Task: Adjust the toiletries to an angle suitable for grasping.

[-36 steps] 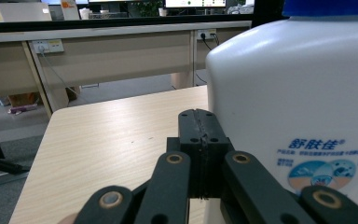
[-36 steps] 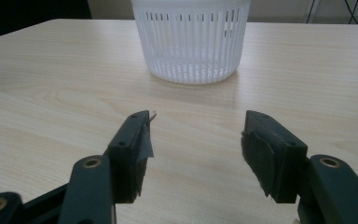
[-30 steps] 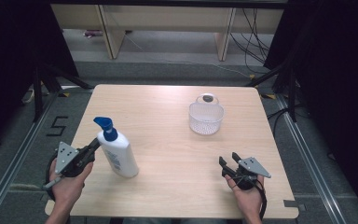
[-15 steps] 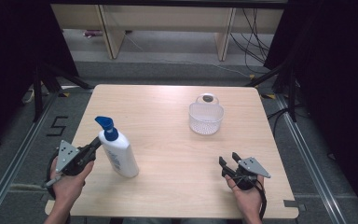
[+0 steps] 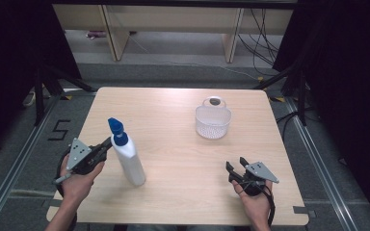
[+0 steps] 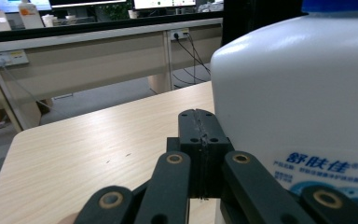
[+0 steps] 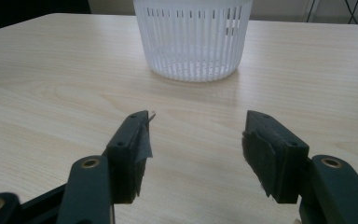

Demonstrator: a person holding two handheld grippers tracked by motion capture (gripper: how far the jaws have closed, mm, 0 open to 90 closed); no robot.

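Observation:
A white bottle (image 5: 129, 159) with a blue cap (image 5: 117, 131) stands on the left part of the table; in the left gripper view its white body (image 6: 298, 102) looms at the right. My left gripper (image 5: 107, 144) sits just left of the bottle, its jaws pressed together (image 6: 199, 122) with nothing between them, beside the bottle's wall. A white slotted basket (image 5: 213, 121) with a handle stands at the back right, and ahead of the jaws (image 7: 193, 37) in the right gripper view. My right gripper (image 5: 236, 165) rests near the front right, open and empty (image 7: 196, 140).
The wooden table (image 5: 173, 149) has bare room between bottle and basket. A small dark round object (image 5: 215, 101) lies just behind the basket. Desks and cables stand beyond the far edge.

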